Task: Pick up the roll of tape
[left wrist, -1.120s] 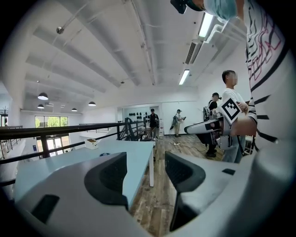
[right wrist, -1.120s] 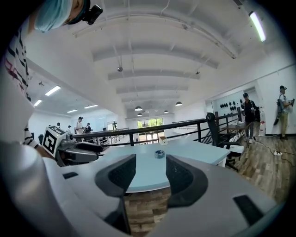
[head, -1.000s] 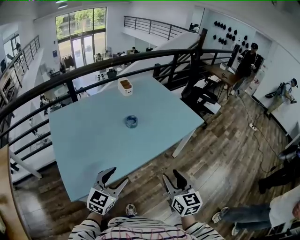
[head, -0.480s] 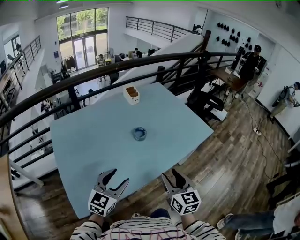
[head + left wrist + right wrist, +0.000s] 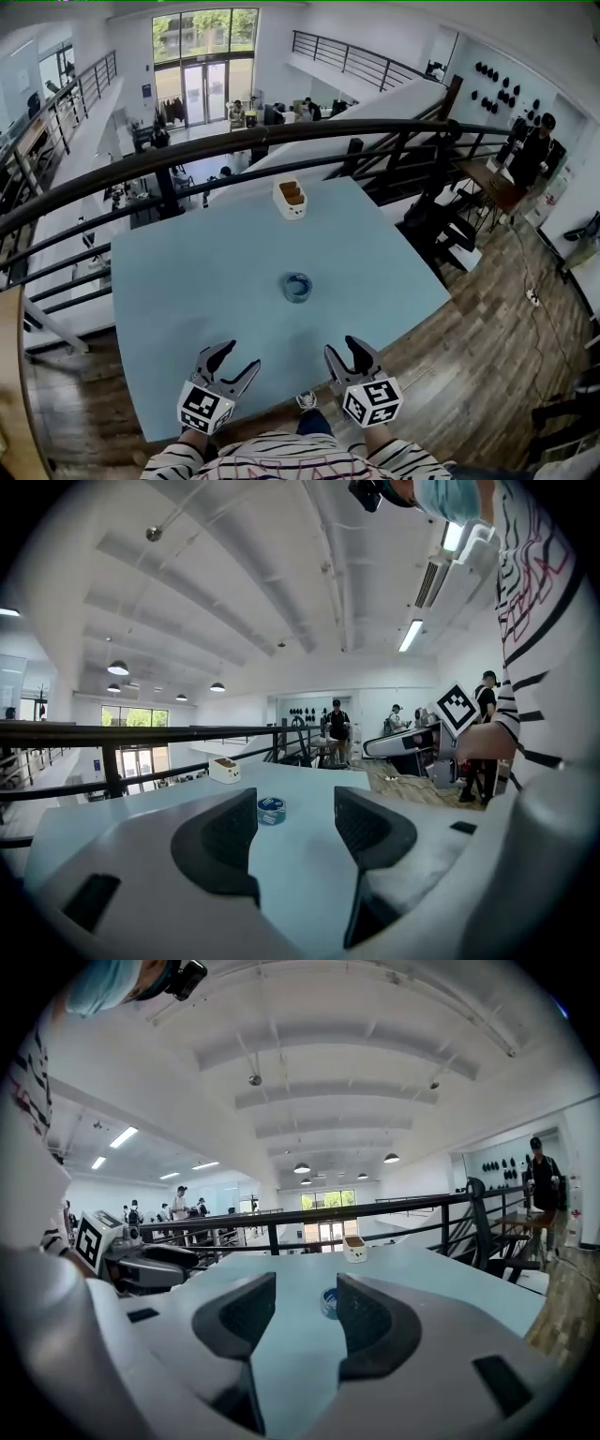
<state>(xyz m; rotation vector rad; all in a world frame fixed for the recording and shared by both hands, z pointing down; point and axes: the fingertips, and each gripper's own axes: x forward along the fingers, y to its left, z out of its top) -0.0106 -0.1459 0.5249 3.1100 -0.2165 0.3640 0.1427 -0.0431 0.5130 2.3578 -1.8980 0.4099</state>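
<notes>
The roll of tape (image 5: 298, 287) is a small blue ring lying flat near the middle of the light blue table (image 5: 206, 281). Both gripper views show the tape (image 5: 271, 809) ahead, with the tape (image 5: 328, 1303) partly hidden behind the right jaw in the right gripper view. My left gripper (image 5: 230, 362) hovers over the table's near edge, open and empty. My right gripper (image 5: 348, 353) is beside it at the near edge, also open and empty. Both are well short of the tape.
A small white box with brown contents (image 5: 292, 199) stands toward the table's far side. A black railing (image 5: 187, 155) curves behind the table. Wooden floor (image 5: 469, 356) lies to the right, where a person (image 5: 534, 145) stands by a desk far off.
The view has moved closer to the table; the tape and white box now sit lower and more to the right in view. Both grippers now reach over the near edge, still open.
</notes>
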